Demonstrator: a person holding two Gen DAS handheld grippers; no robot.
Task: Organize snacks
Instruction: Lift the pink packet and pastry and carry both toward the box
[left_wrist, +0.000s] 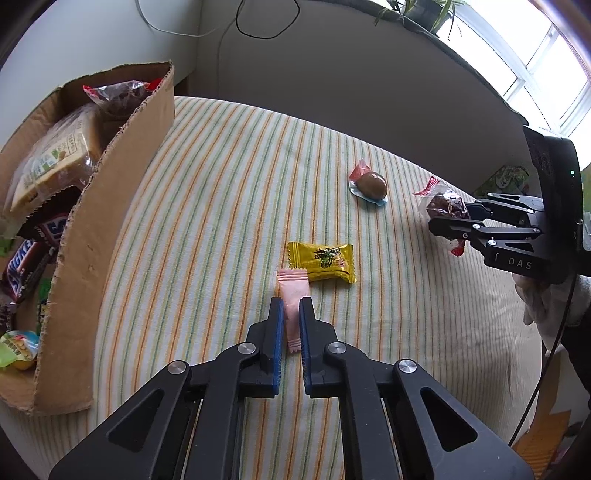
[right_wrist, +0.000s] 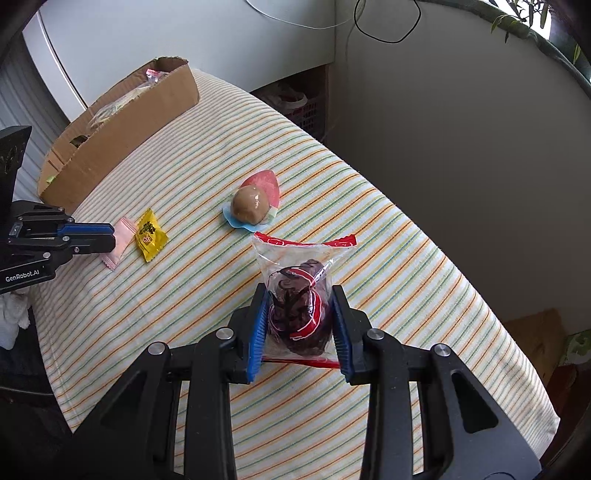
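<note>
Striped cloth covers the bench (left_wrist: 229, 192). My left gripper (left_wrist: 291, 314) jaws pinch the pink sachet (left_wrist: 292, 291); my right gripper (right_wrist: 300, 325) jaws squeeze the dark-snack bag (right_wrist: 301, 295). Slick film may slip free before the cardboard box (left_wrist: 122, 177).

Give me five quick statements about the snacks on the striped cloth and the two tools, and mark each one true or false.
1. The left tool is shut on the pink sachet. True.
2. The right tool holds the yellow candy. False: it grips the clear date packet.
3. The egg lies loose on the cloth. True.
4. The box is empty. False: it holds snacks.
5. The yellow candy lies inside the box. False: it lies on the cloth beside the sachet.
</note>
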